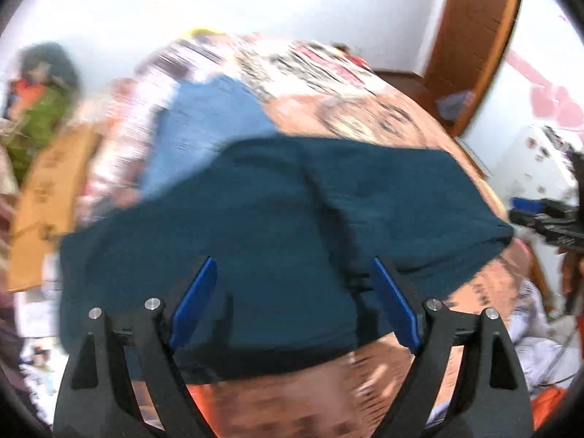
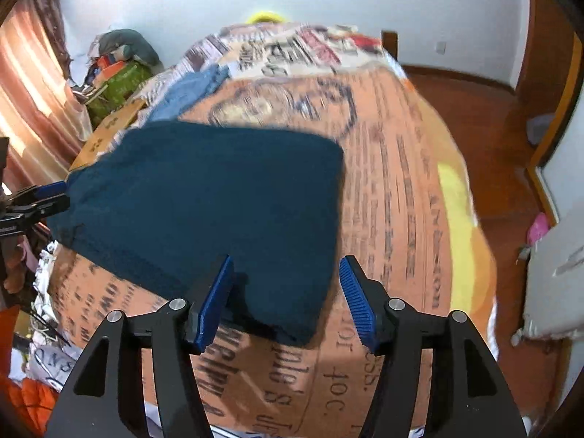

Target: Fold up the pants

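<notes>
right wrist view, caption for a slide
Open right gripper poised over the near corner of folded dark teal pants on a newsprint-patterned bedspread.

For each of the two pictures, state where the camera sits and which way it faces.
Left wrist: on the left gripper, facing down over the dark teal pants; its own fingers show.
Right wrist: on the right gripper, facing down at the pants' near corner; its fingers show.
Shared: pants, printed bedspread, light blue garment.

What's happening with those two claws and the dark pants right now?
Left gripper open over pants. Right gripper open at the near corner, nothing pinched. Pants folded on bed. Nothing in the way.
</notes>
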The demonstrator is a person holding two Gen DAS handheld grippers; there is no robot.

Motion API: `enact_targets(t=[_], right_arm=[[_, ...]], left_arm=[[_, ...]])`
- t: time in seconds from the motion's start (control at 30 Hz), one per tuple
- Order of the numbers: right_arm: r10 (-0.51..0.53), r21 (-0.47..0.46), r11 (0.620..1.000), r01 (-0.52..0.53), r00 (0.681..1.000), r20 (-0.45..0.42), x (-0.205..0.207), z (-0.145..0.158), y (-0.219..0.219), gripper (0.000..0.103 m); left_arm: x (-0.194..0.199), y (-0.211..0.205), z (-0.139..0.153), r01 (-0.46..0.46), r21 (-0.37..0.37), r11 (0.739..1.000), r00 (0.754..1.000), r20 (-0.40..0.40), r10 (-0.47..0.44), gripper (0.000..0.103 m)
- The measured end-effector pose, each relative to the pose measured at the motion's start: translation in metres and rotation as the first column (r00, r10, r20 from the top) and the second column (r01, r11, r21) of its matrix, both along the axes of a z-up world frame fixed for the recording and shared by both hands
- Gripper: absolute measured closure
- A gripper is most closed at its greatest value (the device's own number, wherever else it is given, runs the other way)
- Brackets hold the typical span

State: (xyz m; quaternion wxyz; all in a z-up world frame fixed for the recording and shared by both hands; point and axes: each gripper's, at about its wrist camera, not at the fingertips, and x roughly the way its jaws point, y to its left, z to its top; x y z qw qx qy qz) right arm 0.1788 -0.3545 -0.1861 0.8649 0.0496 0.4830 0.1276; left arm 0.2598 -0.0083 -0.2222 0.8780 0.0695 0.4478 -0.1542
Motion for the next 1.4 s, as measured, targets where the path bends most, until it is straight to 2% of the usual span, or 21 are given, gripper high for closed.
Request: enact_targets(t=[0.1, 0.2, 0.33, 0.47, 0.63, 0.77, 0.87, 1.0, 1.1, 1.2, 1.27, 1.3, 1.33, 1.37, 1.4], right_arm=[[0.033, 0.003, 0.999, -0.033, 0.997, 0.067, 0.007, 0.025, 0.017, 0.046], [0.079, 0.012, 0.997, -0.081, 0.989, 0.122, 0.017, 0.042, 0.040, 0.046], [0.158, 0.026, 0.986, -0.165, 0.974, 0.164, 0.031, 0.052, 0.083, 0.046], [0.241, 0.027, 0.969, -0.247, 0.960, 0.145, 0.043, 0.041, 0.127, 0.046], [0.293, 0.019, 0.955, -0.295, 0.953, 0.074, 0.052, 0.015, 0.165, 0.046], [0.318, 0.011, 0.948, -0.318, 0.948, -0.008, 0.059, -0.011, 0.185, 0.046], [0.308, 0.014, 0.951, -0.308, 0.951, -0.005, 0.057, -0.016, 0.185, 0.045], [0.312, 0.028, 0.950, -0.311, 0.950, -0.010, 0.057, -0.016, 0.181, 0.045], [0.309, 0.021, 0.951, -0.309, 0.951, -0.008, 0.055, -0.016, 0.184, 0.045], [0.304, 0.029, 0.952, -0.303, 0.953, -0.007, 0.056, -0.016, 0.184, 0.045], [0.301, 0.033, 0.953, -0.301, 0.954, -0.004, 0.055, -0.017, 0.185, 0.045], [0.300, 0.035, 0.954, -0.299, 0.954, -0.003, 0.055, -0.017, 0.185, 0.045], [0.298, 0.036, 0.954, -0.298, 0.954, -0.002, 0.056, -0.017, 0.184, 0.045], [0.298, 0.038, 0.954, -0.297, 0.955, 0.000, 0.055, -0.017, 0.184, 0.045], [0.297, 0.040, 0.954, -0.297, 0.955, 0.001, 0.055, -0.017, 0.184, 0.045]], left_arm=[[-0.005, 0.042, 0.015, -0.086, -0.025, 0.996, 0.996, 0.023, 0.087, 0.017], [-0.007, 0.086, 0.013, -0.190, -0.039, 0.981, 0.982, 0.012, 0.190, 0.017], [-0.010, 0.146, -0.005, -0.321, -0.085, 0.943, 0.946, -0.075, 0.315, 0.017], [-0.019, 0.190, -0.030, -0.408, -0.126, 0.905, 0.908, -0.166, 0.386, 0.017], [-0.034, 0.217, -0.063, -0.472, -0.180, 0.863, 0.868, -0.268, 0.419, 0.017], [-0.037, 0.221, -0.086, -0.501, -0.271, 0.822, 0.844, -0.361, 0.396, 0.017], [-0.034, 0.219, -0.102, -0.513, -0.314, 0.799, 0.831, -0.414, 0.371, 0.017], [-0.026, 0.217, -0.115, -0.533, -0.356, 0.768, 0.821, -0.437, 0.367, 0.016], [-0.015, 0.215, -0.118, -0.527, -0.373, 0.764, 0.827, -0.431, 0.360, 0.016], [0.000, 0.216, -0.124, -0.532, -0.375, 0.759, 0.823, -0.440, 0.360, 0.017], [0.009, 0.220, -0.126, -0.542, -0.384, 0.747, 0.818, -0.445, 0.365, 0.017], [0.011, 0.223, -0.126, -0.549, -0.385, 0.742, 0.814, -0.445, 0.372, 0.019], [0.013, 0.225, -0.126, -0.562, -0.373, 0.738, 0.807, -0.441, 0.392, 0.029], [0.014, 0.228, -0.125, -0.579, -0.347, 0.738, 0.796, -0.437, 0.418, 0.044], [0.016, 0.230, -0.125, -0.591, -0.324, 0.738, 0.786, -0.436, 0.438, 0.050]])
